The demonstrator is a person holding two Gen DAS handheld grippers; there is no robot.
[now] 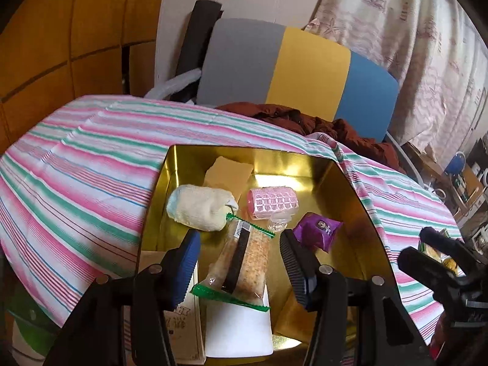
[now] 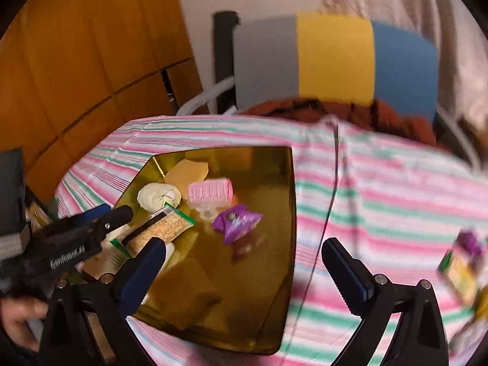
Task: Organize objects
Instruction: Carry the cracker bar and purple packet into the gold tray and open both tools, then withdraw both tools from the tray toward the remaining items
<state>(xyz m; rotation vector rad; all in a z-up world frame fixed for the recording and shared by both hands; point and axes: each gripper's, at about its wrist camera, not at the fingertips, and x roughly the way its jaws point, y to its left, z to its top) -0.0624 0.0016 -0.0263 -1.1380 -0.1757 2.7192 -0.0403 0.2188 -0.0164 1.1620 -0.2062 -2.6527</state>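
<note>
Striped pink, green and white cloth (image 1: 91, 164) covers the work surface, with a grey, yellow and blue chair back (image 1: 292, 70) behind it at twelve o'clock. On the cloth sits a shiny gold rectangular tin (image 1: 305, 161), already holding a cream knitted bundle (image 1: 198, 207), a pink ridged hair roller (image 1: 271, 202), a purple foil packet (image 1: 317, 228) and a tan flat pad (image 1: 228, 170).

The left gripper (image 1: 241, 262) hangs over the tin's near end, jaws spread wide, and a clear snack bar wrapper with green crimped ends (image 1: 244, 262) lies between them, untouched on either side. It looks just let go or about to be taken (I cannot tell which).

The right gripper (image 2: 244, 271) is also spread and empty, above the tin's right edge. At four o'clock from it, on the cloth, lies a blurred purple and yellow packet (image 2: 463, 262), well apart from the tin; likely the next item.

To do it well, come down straight over that packet, close across its narrow side, then lift it clear of the tin's wall before lowering into the bare right half.
</note>
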